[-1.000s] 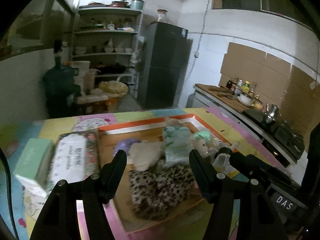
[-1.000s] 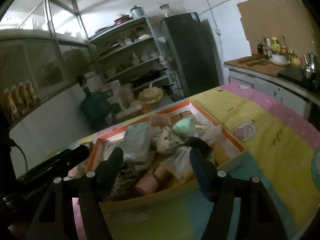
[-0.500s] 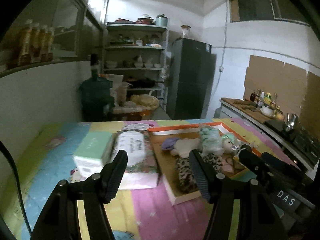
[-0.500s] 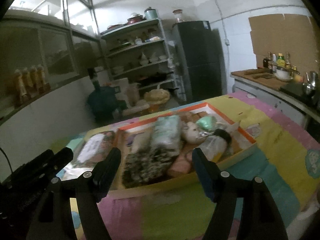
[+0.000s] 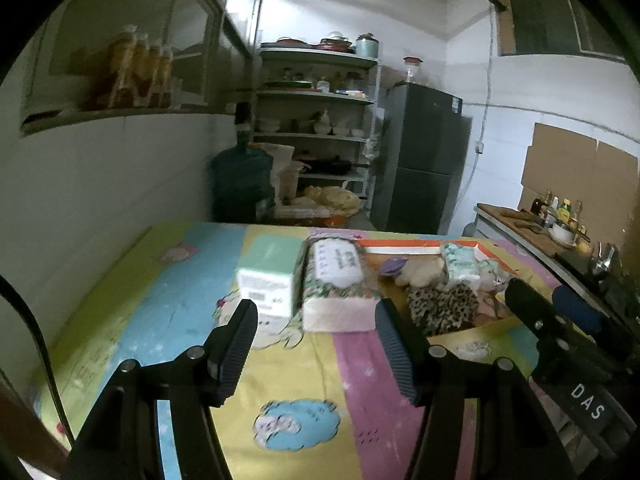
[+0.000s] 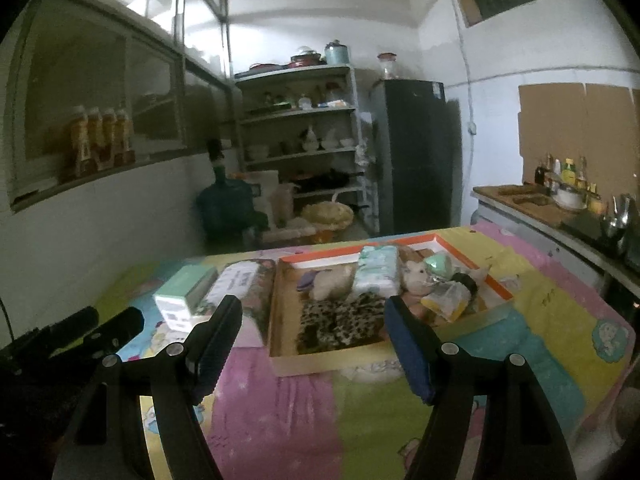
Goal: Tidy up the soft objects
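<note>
An orange-rimmed tray (image 6: 320,258) on the table holds a leopard-print cloth (image 6: 340,320), a white plush (image 6: 332,284), a pale tissue pack (image 6: 378,270) and other soft items. Left of it lie a floral tissue pack (image 5: 336,276) and a mint-green box (image 5: 268,272). My left gripper (image 5: 316,312) hovers over the tablecloth short of these two, its jaws closing slightly with nothing between them. My right gripper (image 6: 313,312) is open and empty, hanging short of the tray's near edge. Each gripper shows at the edge of the other's view: the right gripper (image 5: 546,300), the left gripper (image 6: 100,324).
A colourful patterned cloth (image 5: 180,300) covers the table. Behind it stand a large water jug (image 5: 240,184), a shelf of dishes (image 5: 316,120) and a dark fridge (image 5: 424,160). A counter with bottles (image 5: 520,224) runs along the right wall.
Both grippers have drawn back from the tray, which now looks smaller and farther. The left view has swung left, so the floral pack and green box sit ahead of its jaws.
</note>
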`<state>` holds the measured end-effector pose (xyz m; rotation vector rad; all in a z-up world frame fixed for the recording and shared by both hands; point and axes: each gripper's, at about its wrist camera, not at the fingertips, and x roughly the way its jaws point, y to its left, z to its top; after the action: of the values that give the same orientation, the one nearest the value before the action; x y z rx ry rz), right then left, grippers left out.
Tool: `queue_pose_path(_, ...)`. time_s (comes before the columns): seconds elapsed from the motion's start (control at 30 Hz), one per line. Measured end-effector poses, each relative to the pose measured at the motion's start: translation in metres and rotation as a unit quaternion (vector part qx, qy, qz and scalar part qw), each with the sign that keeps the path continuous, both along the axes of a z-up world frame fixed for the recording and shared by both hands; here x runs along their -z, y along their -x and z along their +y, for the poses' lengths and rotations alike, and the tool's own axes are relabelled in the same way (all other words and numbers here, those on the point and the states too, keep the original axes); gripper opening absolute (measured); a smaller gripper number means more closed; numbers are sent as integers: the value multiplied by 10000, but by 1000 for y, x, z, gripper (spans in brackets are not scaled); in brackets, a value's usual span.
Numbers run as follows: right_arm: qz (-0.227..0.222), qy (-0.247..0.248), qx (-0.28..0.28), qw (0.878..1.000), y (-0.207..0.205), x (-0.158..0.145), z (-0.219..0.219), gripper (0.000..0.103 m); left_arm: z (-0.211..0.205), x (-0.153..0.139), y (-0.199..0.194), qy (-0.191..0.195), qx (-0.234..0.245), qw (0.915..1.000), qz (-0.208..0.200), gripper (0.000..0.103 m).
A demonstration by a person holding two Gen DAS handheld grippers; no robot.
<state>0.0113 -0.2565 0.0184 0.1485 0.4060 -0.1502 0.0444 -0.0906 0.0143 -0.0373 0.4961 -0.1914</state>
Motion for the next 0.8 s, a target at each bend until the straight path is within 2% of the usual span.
queue_pose_path(0.23,-26,266,-7,9996,20,0,26,75,19,-2,29,2,-120,9998,-174,61)
queue_pose_path(0.8,-16,219,29,9998,51,4,46,75,32,-9,59,-28,-2,9993,-372,62)
